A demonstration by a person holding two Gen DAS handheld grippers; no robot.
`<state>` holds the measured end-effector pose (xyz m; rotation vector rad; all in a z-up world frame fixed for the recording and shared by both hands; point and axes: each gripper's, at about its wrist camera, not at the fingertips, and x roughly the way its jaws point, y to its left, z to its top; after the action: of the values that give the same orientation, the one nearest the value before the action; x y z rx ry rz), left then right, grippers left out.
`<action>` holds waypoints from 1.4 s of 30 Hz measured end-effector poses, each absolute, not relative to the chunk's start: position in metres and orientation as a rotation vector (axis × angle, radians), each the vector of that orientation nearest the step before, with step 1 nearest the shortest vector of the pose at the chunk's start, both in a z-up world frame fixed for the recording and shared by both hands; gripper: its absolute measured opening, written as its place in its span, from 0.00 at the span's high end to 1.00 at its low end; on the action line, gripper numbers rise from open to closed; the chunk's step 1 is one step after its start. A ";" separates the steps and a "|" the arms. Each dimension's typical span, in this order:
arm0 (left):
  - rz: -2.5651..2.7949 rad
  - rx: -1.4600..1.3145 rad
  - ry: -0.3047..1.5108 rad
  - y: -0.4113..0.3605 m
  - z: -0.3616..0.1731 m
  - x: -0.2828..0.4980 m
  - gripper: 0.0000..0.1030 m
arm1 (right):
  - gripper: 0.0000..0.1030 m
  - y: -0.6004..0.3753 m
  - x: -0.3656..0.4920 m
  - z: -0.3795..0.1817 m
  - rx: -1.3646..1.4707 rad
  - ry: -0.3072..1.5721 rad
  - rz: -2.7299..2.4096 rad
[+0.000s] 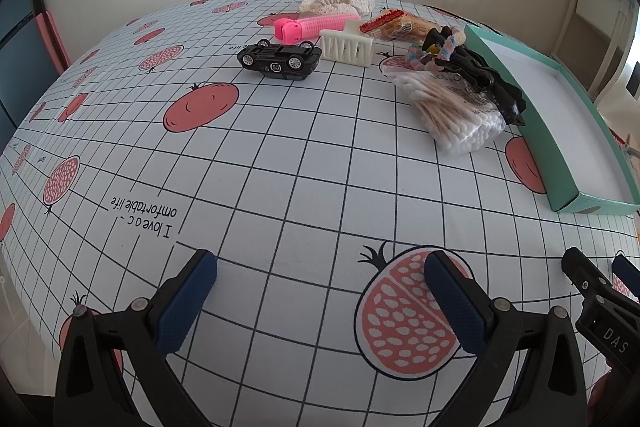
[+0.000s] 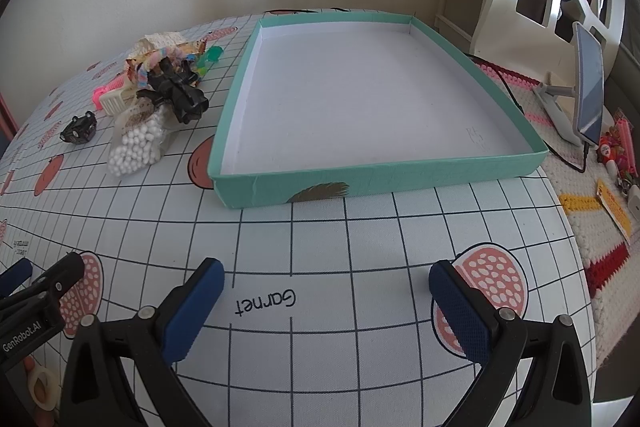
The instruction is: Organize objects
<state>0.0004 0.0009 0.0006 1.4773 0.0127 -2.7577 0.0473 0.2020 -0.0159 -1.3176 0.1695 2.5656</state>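
Both grippers, left gripper (image 1: 320, 291) and right gripper (image 2: 326, 301), hover with fingers spread wide and nothing held. The clutter, toy car (image 1: 279, 61) and cotton swabs (image 1: 452, 111) among it, lies at 12 to 1 o'clock from the left gripper, just left of the empty teal box (image 2: 280, 187). A sound start is probably the isolated car, gripped across its body.

The desk (image 1: 304, 163) wears a smooth, matt printed cloth. On it, the toy car (image 1: 280, 60) is glossy black plastic, the hair roller (image 1: 316, 25) bright pink plastic, the claw clip (image 1: 346, 47) matt cream plastic. At two o'clock, cotton swabs (image 1: 452, 111) with wooden sticks sit in a clear, shiny bag. The box (image 2: 360, 99) looks like cardboard, teal paper outside, matt white inside. Both grippers' pads (image 2: 196, 307) are dimpled blue rubber on black plastic.
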 end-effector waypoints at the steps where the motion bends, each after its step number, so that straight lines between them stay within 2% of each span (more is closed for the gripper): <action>1: -2.757 1.478 0.013 0.001 0.001 0.000 0.00 | 0.00 0.202 0.047 -0.016 -1.318 0.170 2.565; 6: -2.749 1.494 0.016 0.000 0.001 -0.001 0.00 | 0.00 0.205 0.043 -0.015 -1.369 0.182 2.524; 10: -2.744 1.526 0.089 -0.004 0.006 -0.004 0.00 | 0.00 0.202 0.041 0.005 -1.338 0.194 2.553; 16: -2.735 1.522 0.101 -0.008 0.044 -0.021 0.00 | 0.00 0.183 0.023 0.061 -1.280 0.119 2.665; 20: -2.690 1.593 0.183 -0.017 0.067 -0.043 0.00 | 0.00 0.168 0.003 0.093 -1.282 0.076 2.725; 25: -2.652 1.669 0.316 -0.027 0.089 -0.068 0.00 | 0.00 0.154 -0.024 0.118 -1.300 0.064 2.757; 29: -2.626 1.660 0.326 -0.034 0.106 -0.090 0.00 | 0.00 0.152 -0.049 0.123 -1.355 0.117 2.760; 42: -2.469 1.738 0.444 -0.051 0.095 -0.161 0.00 | 0.19 0.148 -0.124 0.111 -1.537 0.218 2.719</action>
<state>-0.1609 -0.0511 0.0953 1.7382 0.4444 -2.4692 -0.1239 0.1475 0.1111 -1.5366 0.2182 2.7185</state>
